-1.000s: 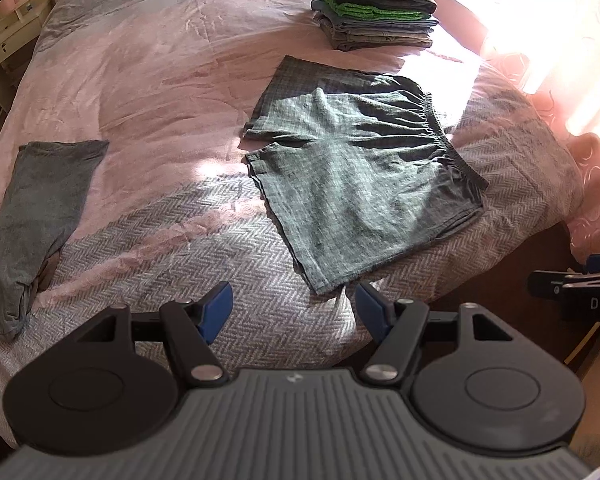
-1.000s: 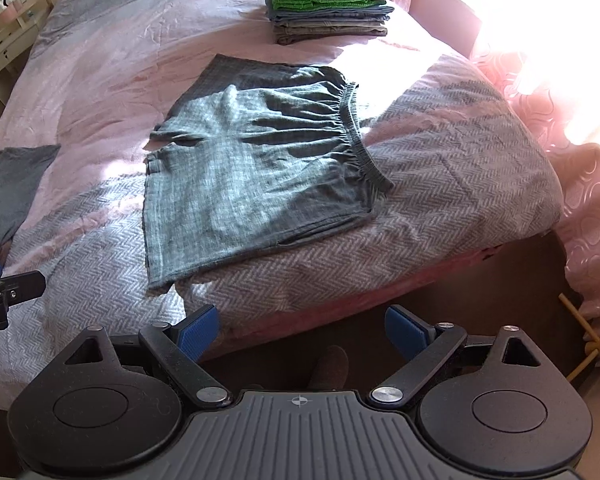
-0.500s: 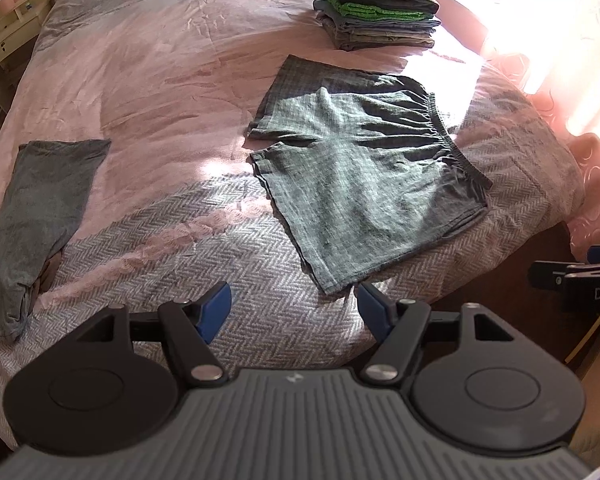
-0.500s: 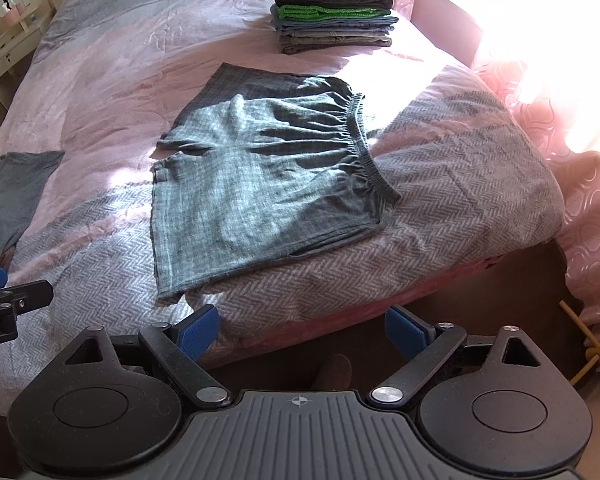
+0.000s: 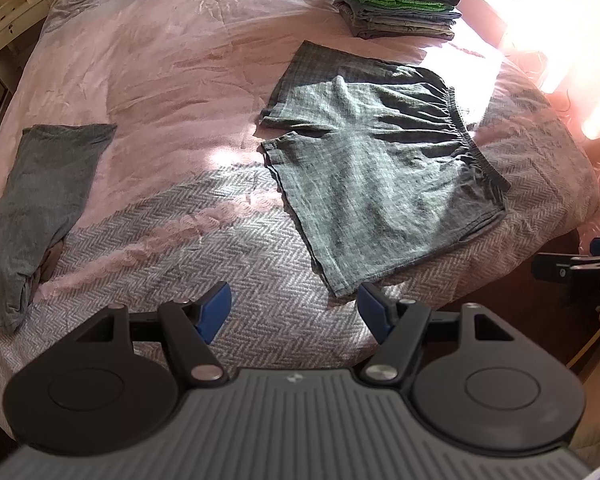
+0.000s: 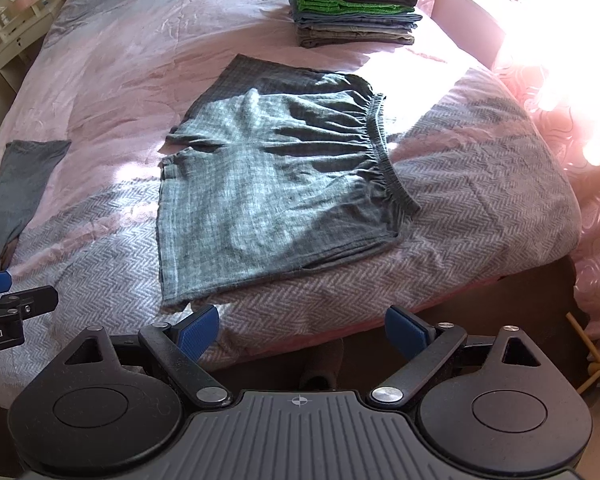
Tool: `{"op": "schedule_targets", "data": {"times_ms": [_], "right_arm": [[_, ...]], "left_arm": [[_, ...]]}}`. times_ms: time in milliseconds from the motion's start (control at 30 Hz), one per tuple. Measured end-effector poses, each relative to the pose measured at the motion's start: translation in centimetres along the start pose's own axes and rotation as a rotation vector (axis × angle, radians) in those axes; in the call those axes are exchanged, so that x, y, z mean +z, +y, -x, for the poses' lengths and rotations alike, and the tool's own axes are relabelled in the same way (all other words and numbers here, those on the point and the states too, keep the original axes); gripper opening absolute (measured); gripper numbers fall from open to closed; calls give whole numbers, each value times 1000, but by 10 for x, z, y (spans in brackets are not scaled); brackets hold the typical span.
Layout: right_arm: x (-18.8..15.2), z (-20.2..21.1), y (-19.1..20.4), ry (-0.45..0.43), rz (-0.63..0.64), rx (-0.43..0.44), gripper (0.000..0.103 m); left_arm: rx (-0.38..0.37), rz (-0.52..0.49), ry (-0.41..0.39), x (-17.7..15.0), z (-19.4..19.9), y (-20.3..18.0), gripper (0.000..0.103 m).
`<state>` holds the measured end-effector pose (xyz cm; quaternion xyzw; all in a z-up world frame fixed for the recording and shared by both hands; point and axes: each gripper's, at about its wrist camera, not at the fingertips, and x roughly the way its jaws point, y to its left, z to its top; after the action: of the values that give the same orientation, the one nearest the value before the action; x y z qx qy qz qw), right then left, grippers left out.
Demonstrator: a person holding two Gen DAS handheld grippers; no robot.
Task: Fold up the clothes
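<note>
- Shorts (image 5: 384, 176) (image 6: 272, 184) in a grey-green check lie spread flat on the bed (image 5: 172, 80) (image 6: 140, 64), near its foot edge, partly on the pink sheet and partly on the grey herringbone blanket (image 5: 220, 264) (image 6: 480, 208).
- Their elastic waistband (image 5: 476, 148) (image 6: 384, 156) runs along the side toward the sunlit window; the two leg hems point the other way, toward the middle of the bed.
- One leg lies nearer the foot edge, its corner close to the fingertips of the left gripper (image 5: 294, 308) in the left wrist view; the other leg lies farther up the bed, partly under folds.
- Left gripper: released, its blue pads spread wide over the blanket with only bare blanket between them, not touching the shorts.
- Right gripper (image 6: 302, 330): released as well, pads wide apart and grasping nothing; it hangs over the foot edge of the bed, and its left pad sits just below the near corner of the shorts.
- Each gripper shows at the edge of the other's view, side by side and apart.
- A stack of folded clothes (image 5: 400, 0) (image 6: 352, 4) stands at the far side of the bed beyond the shorts, well apart from them, with a red item on top and a green one lower down.
- A second grey garment (image 5: 44, 200) (image 6: 16, 188) lies crumpled at the left side of the bed, well apart from the shorts.
- A pale bedside cabinet (image 5: 8, 20) (image 6: 16, 32) stands beyond the far left corner.
</note>
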<state>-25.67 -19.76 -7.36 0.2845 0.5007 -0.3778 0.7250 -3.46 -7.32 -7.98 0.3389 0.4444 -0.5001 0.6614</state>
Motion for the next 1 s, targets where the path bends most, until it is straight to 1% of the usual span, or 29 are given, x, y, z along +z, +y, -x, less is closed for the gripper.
{"op": "schedule_targets", "data": {"times_ms": [167, 333, 567, 767, 867, 1000], "right_arm": [[22, -16, -11, 16, 24, 16, 93], [54, -32, -22, 30, 63, 40, 93], [94, -63, -38, 79, 144, 69, 93], [113, -94, -57, 140, 194, 88, 93], [117, -111, -69, 169, 209, 97, 93], [118, -134, -86, 202, 211, 89, 93]], "left_arm": [[23, 28, 16, 18, -12, -7, 66], [50, 61, 37, 42, -26, -17, 66], [83, 116, 73, 73, -52, -34, 66], [113, 175, 142, 80, -80, -43, 66], [128, 196, 175, 79, -94, -47, 66], [131, 212, 192, 77, -110, -53, 66]]}}
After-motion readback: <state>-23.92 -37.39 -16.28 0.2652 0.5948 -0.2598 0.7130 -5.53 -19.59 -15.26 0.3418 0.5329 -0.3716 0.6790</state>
